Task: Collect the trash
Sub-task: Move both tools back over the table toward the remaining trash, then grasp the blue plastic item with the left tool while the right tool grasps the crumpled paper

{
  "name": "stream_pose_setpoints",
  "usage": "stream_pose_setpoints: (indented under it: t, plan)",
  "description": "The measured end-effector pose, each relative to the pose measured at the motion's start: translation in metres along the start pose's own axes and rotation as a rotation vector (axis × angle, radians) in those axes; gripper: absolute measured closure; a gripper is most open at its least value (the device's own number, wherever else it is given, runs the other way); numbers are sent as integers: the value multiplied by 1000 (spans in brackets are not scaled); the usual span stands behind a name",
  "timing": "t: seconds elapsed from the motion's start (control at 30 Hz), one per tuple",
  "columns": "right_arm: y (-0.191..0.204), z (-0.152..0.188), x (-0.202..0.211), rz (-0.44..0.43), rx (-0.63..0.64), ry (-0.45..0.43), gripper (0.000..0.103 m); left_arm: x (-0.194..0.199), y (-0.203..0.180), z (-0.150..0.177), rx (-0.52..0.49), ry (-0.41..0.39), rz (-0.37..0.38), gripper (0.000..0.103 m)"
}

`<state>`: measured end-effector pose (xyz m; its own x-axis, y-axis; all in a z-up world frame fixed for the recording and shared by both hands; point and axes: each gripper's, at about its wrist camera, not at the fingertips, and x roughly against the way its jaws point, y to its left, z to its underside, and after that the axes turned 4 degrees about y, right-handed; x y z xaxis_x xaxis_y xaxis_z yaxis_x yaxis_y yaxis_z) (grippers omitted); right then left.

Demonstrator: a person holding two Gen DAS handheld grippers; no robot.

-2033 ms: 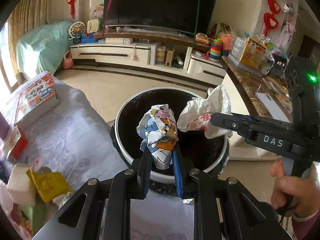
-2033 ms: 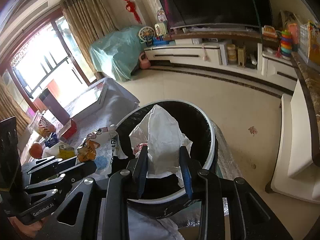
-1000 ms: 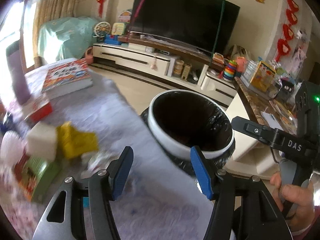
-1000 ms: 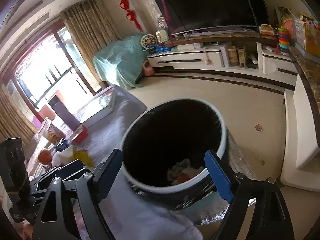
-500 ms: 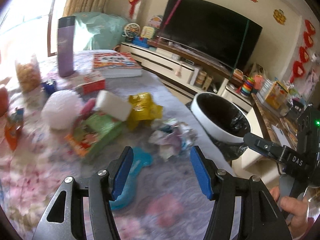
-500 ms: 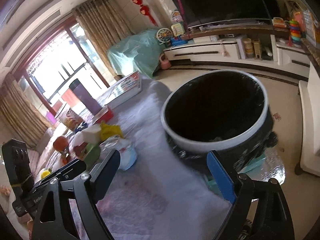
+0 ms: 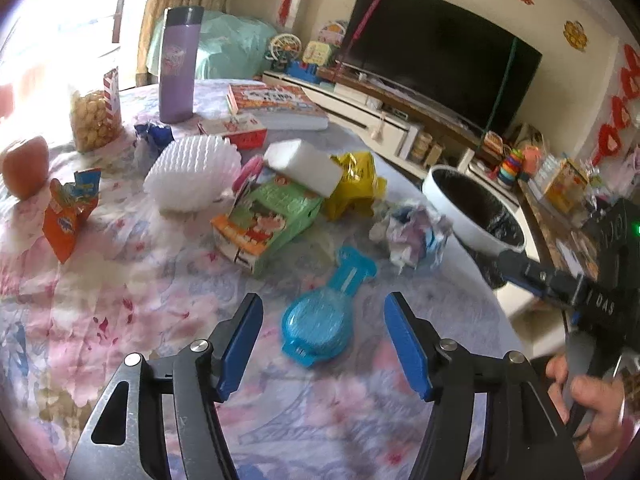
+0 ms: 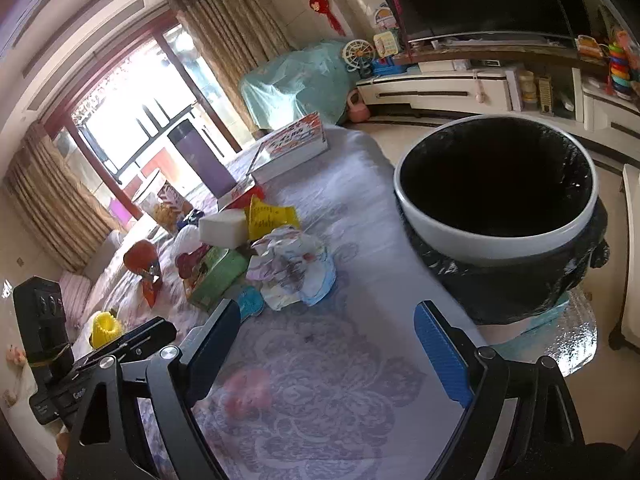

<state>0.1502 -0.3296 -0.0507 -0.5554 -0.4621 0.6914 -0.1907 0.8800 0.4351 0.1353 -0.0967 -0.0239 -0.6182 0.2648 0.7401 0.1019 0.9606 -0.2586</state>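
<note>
Two hand-held grippers hover over a floral tablecloth [image 7: 120,300] strewn with litter, both empty. The left gripper [image 7: 323,344] has its blue-padded jaws parting, with a turquoise plastic piece [image 7: 320,320] lying on the cloth just ahead in the gap between them, untouched. The right gripper [image 8: 326,350] stands wide open over bare cloth, nothing between its pads. The remaining trash sits in a loose cluster: a crumpled printed wrapper [image 8: 290,266] nearest the bin, a yellow packet [image 7: 354,184], a green carton [image 7: 268,220] with a white foam block [image 7: 302,168] resting on it, and an orange snack pouch [image 7: 68,216] farther off. The bin [image 8: 496,240], white-rimmed and lined with a black bag, stands just off the table's edge. The step in hand appears to be choosing the next pieces. Done well, each gripper would take a separate item, the left dropping squarely over the flat turquoise piece with pads low to the cloth, the right reaching for the crumpled wrapper and pinching its bulk, not a loose corner.
</note>
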Motion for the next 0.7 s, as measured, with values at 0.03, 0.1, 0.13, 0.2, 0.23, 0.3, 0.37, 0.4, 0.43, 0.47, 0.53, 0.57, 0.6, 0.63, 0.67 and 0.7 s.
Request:
stream_pose_setpoints:
  t: [0.03, 0.1, 0.13, 0.2, 0.23, 0.3, 0.37, 0.4, 0.43, 0.47, 0.53, 0.57, 0.6, 0.63, 0.67, 0.7]
  plan:
    - [1, 0, -1, -2, 1, 2, 13, -1, 0, 0, -14, 12, 4, 39]
    - [3, 1, -4, -3, 7, 5, 13, -4, 2, -3, -48, 38, 8, 38]
    - [4, 1, -6, -3, 11, 7, 13, -6, -1, -3, -74, 50, 5, 38]
    - [7, 1, -11, -5, 19, 13, 13, -8, 3, -7, -113, 67, 6, 35]
    - [8, 0, -14, -9, 23, 17, 13, -10, 4, -7, -135, 78, 4, 34]
    - [10, -1, -19, -17, 31, 22, 13, -17, 4, -9, -168, 90, -4, 28]
    - [12, -3, -26, -23, 46, 28, 13, -19, 2, -11, -197, 96, -8, 28]
    - [14, -4, -29, -27, 53, 30, 13, -22, 3, -13, -207, 96, -14, 28]
    - [14, -6, -33, -25, 62, 33, 13, -24, 3, -15, -212, 98, -16, 28]
    - [15, -7, -36, -21, 72, 35, 13, -26, 4, -16, -216, 100, -15, 28]
    - [16, -11, -42, -13, 86, 40, 13, -32, 6, -18, -217, 103, -16, 28]
    - [16, -14, -47, -16, 94, 45, 13, -36, 7, -19, -217, 107, -14, 28]
    - [16, -16, -51, -18, 97, 50, 13, -39, 8, -19, -217, 109, -20, 29]
    - [15, -18, -55, -23, 97, 57, 14, -43, 8, -19, -217, 110, -37, 31]
    - [15, -20, -59, -28, 96, 62, 14, -47, 8, -19, -219, 118, -49, 32]
    - [15, -21, -63, -30, 97, 68, 15, -51, 8, -18, -221, 123, -50, 41]
